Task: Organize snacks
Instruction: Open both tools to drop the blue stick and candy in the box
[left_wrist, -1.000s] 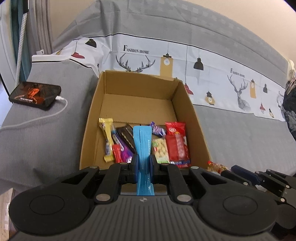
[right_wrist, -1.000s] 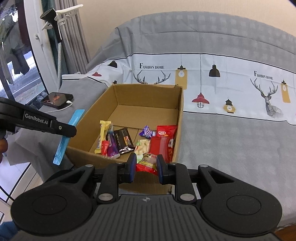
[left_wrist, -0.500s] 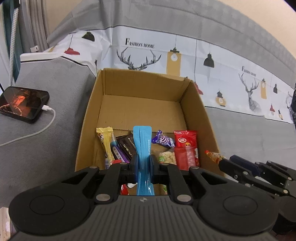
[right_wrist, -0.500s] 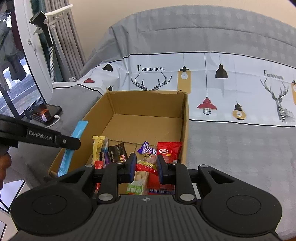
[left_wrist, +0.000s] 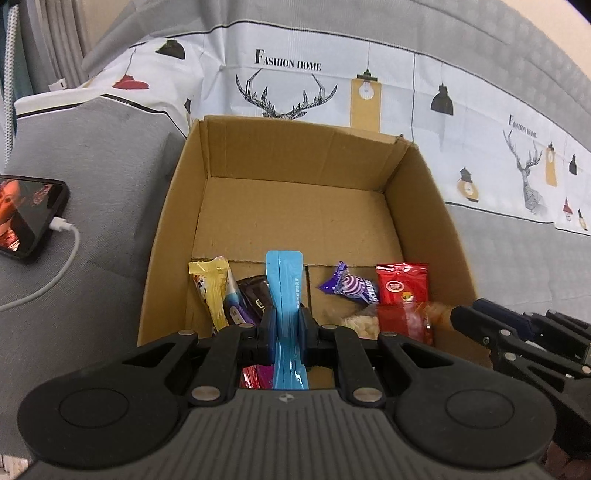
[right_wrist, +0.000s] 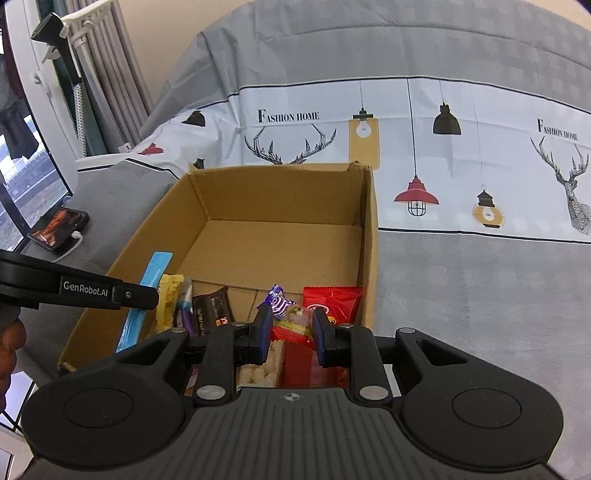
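Both grippers are loaded and over the near end of the cardboard box (left_wrist: 177, 206), which sits on the grey sofa cover (left_wrist: 96, 295).

Left gripper (left_wrist: 285, 326): jaws pinched together on the blue stick pack (left_wrist: 283, 280), held upright on edge, tip pointing at the box floor. In the right wrist view the same pack (right_wrist: 146, 295) hangs just inside the box's left wall.

Right gripper (right_wrist: 290, 325): jaws clamped on a small red-and-gold candy packet (right_wrist: 295, 326), over the near right corner of the box, above the red pouch (right_wrist: 330, 301) and the puffed-snack bag (right_wrist: 258, 369).

Contents already in a row along the near edge: yellow bar (left_wrist: 209, 291), dark chocolate bar (left_wrist: 255, 295), purple striped candy (left_wrist: 351, 288), red pouch. Far half of the floor is bare.

How I'd do the drop:
- Left: lower until the pack's bottom end is close to the floor beside the dark bar, tilt it flat to match the other sticks, then release. Dropped from height on edge, it probably tips across the row.
- Right: put the packet in the gap near the purple candy, not on top of the pouch.
- Keep the right fingers clear of the right wall; they look close to it.
- Release one side at a time, since the grippers are near each other.

Phone (left_wrist: 22, 218) and its cable on the left armrest are outside the box, no interference.
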